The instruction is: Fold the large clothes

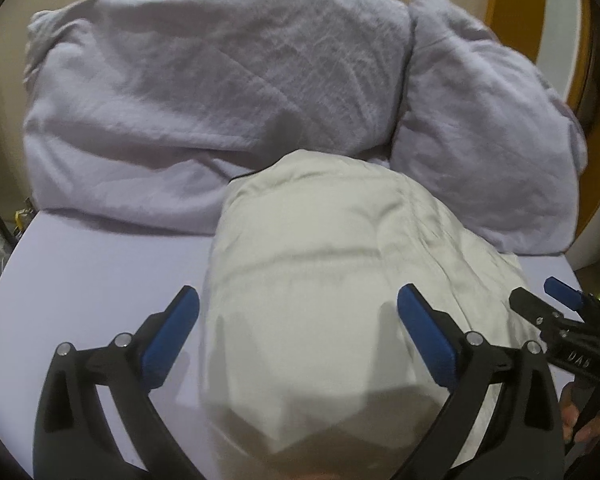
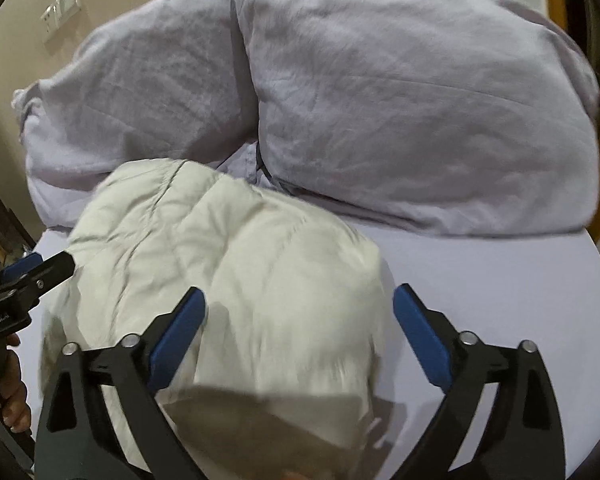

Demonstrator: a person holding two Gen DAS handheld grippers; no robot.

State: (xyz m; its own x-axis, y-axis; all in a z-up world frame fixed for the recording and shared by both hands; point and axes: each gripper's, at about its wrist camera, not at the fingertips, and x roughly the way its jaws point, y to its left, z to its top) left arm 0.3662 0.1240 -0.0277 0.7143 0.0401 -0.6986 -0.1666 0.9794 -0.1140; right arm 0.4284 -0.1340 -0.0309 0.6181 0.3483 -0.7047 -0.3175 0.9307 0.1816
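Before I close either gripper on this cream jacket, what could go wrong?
Both jaws stand open, so nothing is held. The left gripper straddles the cream jacket at its left edge: it may also pinch the lavender sheet. The far end touches the pillows, which could snag a fold.

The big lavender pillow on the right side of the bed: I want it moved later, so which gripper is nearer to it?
Right. The right gripper hangs open almost directly below the pillow, over the cream garment's right edge; the left gripper is farther left.
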